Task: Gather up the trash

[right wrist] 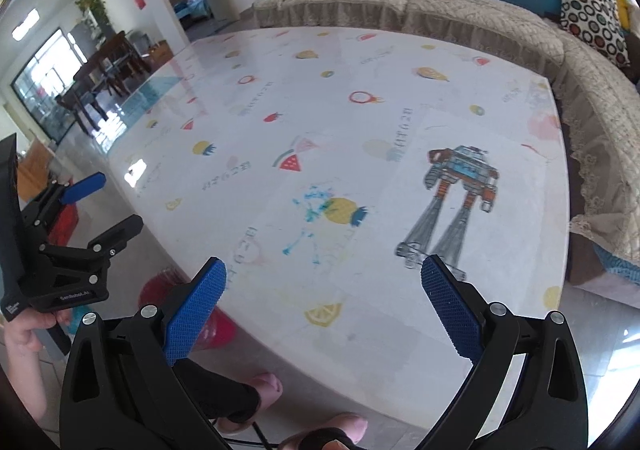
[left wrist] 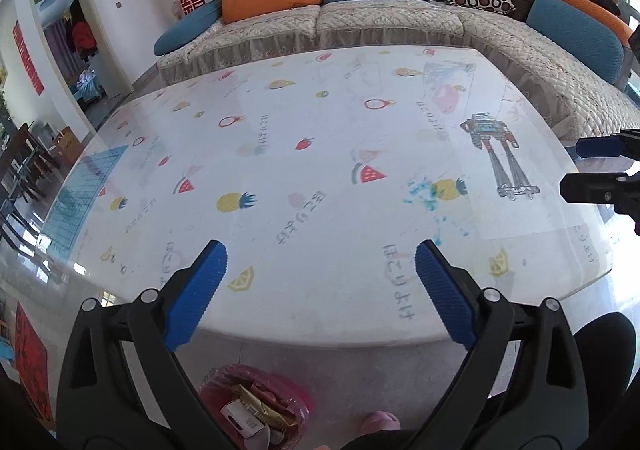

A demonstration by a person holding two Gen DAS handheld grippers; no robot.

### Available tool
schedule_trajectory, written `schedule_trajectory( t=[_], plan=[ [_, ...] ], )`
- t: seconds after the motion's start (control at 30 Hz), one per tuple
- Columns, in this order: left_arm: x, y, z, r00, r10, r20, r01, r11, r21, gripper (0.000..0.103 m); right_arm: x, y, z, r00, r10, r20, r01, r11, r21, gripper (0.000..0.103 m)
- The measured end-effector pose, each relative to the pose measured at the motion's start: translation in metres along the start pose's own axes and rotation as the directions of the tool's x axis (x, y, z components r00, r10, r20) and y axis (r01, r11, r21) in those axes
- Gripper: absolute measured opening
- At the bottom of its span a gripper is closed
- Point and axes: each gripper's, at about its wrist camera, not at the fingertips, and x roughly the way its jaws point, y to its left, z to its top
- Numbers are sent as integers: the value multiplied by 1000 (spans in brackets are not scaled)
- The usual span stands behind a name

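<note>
A pink-lined bin sits on the floor below the table's near edge, with boxes and wrappers inside. The same red bin shows partly behind my right gripper's left finger. My left gripper hangs open above the table's near edge with nothing between its blue pads. The right gripper is open too, also holding nothing, over the table's near part. In the right wrist view the left gripper appears at the left edge, held by a hand. In the left wrist view the right gripper pokes in at the right edge.
The white table has a fruit-print cover and a robot drawing under its glossy top. A long sofa with orange and blue cushions wraps the far and right sides. Feet in pink slippers stand near the bin. Dark dining chairs stand far left.
</note>
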Motion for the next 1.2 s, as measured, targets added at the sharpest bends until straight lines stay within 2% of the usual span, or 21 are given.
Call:
schedule_trajectory(
  t=[0.17, 0.43, 0.7, 0.9, 1.2],
  plan=[
    [7, -16, 8, 1000, -24, 4, 24, 1000, 14, 96, -8, -14, -5, 998, -58, 27, 57, 997, 44, 97],
    [17, -27, 20, 998, -55, 26, 55, 998, 10, 96, -14, -32, -11, 978, -197, 62, 190, 976, 105, 97],
    [34, -32, 30, 996, -71, 47, 73, 997, -41, 96, -8, -35, -10, 963, -255, 86, 240, 958, 154, 97],
    [48, -32, 28, 997, -69, 36, 71, 995, -65, 96, 4, -26, -11, 954, -279, 107, 260, 951, 166, 97],
    [59, -29, 22, 999, -24, 21, 25, 998, -55, 96, 24, -22, -9, 963, -257, 83, 242, 957, 157, 97]
  ],
)
